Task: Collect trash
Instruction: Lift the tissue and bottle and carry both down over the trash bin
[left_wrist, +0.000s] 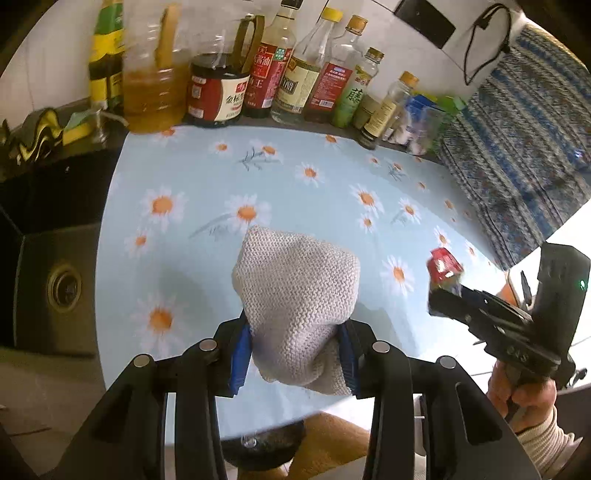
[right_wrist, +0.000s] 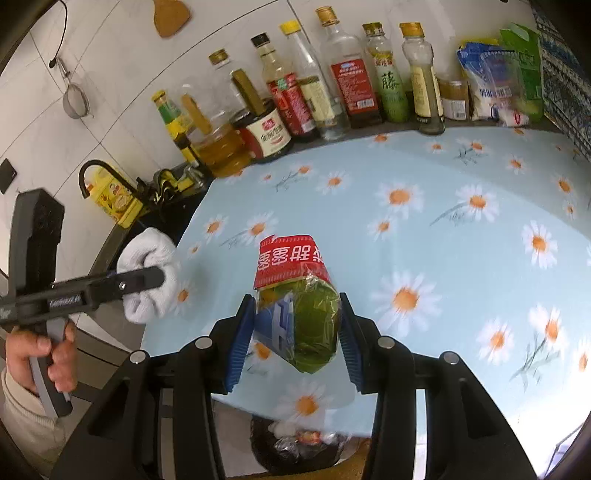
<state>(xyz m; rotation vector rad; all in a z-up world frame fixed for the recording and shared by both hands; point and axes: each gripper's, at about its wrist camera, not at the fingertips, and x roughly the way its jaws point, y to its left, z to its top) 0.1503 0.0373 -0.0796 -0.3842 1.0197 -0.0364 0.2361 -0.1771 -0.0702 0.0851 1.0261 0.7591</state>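
My left gripper (left_wrist: 293, 349) is shut on a grey knitted cloth (left_wrist: 295, 291) and holds it above the daisy-print tablecloth (left_wrist: 207, 177); the cloth also shows in the right wrist view (right_wrist: 147, 258). My right gripper (right_wrist: 297, 332) is shut on a bundle of trash wrappers (right_wrist: 299, 302), red, green and blue, held over the table's near edge; it also shows in the left wrist view (left_wrist: 445, 267). A dark trash bin (right_wrist: 299, 446) with wrappers in it sits on the floor below the edge.
A row of oil, sauce and vinegar bottles (left_wrist: 221, 85) lines the back wall. Snack bags (right_wrist: 498, 81) stand at the back right. A black sink (left_wrist: 55, 284) with a faucet (right_wrist: 99, 173) lies left of the table. A patterned cloth (left_wrist: 517, 147) hangs at the right.
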